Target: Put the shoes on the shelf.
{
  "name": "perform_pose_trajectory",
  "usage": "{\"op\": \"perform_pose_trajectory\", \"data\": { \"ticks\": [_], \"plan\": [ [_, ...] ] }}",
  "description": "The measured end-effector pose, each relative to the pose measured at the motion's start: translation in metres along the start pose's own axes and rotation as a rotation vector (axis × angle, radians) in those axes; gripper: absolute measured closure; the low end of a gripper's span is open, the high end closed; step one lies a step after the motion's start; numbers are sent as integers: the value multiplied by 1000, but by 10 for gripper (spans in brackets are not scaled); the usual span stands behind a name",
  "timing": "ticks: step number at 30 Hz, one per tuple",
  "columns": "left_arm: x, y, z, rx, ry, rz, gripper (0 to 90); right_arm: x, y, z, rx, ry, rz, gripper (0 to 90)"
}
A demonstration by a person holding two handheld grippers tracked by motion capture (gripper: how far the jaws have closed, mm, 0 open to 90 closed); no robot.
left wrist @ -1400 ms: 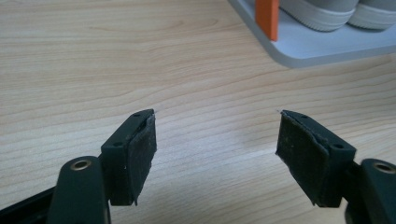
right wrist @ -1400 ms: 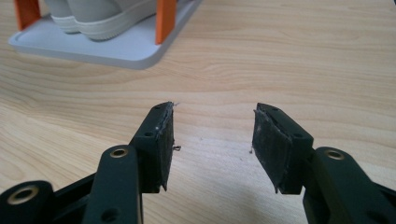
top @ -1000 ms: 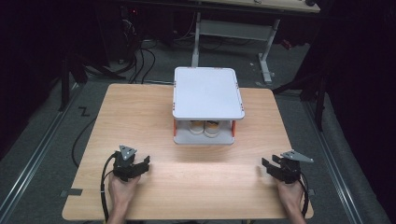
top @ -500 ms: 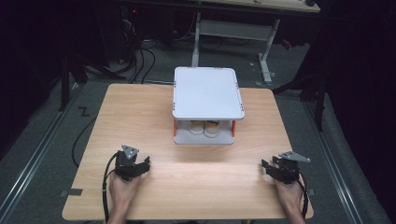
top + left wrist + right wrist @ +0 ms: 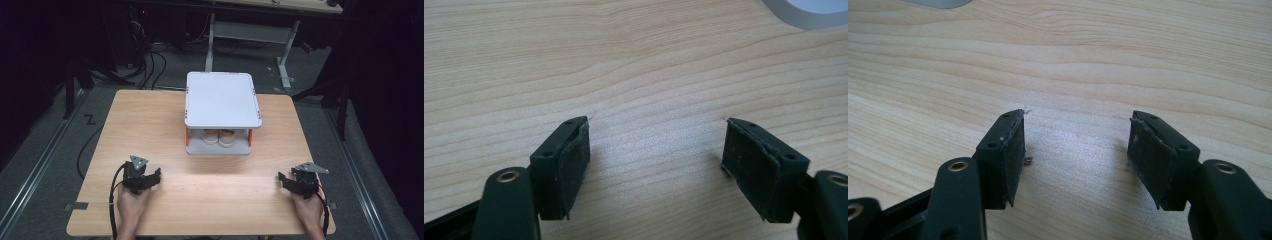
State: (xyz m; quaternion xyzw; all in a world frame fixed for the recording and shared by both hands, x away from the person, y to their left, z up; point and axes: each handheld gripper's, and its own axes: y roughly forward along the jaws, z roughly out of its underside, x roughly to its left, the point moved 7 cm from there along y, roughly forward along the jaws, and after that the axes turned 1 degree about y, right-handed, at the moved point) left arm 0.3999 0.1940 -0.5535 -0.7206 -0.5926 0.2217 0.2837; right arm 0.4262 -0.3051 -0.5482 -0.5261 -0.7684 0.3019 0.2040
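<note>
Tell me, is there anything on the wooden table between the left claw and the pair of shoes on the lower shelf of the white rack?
Nothing visible stands between them. The left claw rests open on the bare light wooden table, and the small pair of shoes sits under the white rack's top, open toward the front.

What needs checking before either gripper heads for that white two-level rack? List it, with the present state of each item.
1. Left gripper open: ok, fingers wide apart with bare wood between them.
2. Right gripper open: ok, nothing between its fingers.
3. Path to the rack clear: ok, bare table lies between both grippers and it.
4. Rack upright and square on the table: ok.
5. What sits on the lower shelf: cannot tell; two pale, orange-topped items show under the top shelf, too small to identify.
6. Room for fingers under the top shelf: cannot tell.
</note>
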Motion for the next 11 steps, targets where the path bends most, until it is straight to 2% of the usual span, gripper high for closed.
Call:
{"op": "perform_pose_trajectory", "data": {
  "ticks": [11],
  "plan": [
    [-1,0,0,1,6,7,257,0,0,0,1,-2,-1,392]
  ]
}}
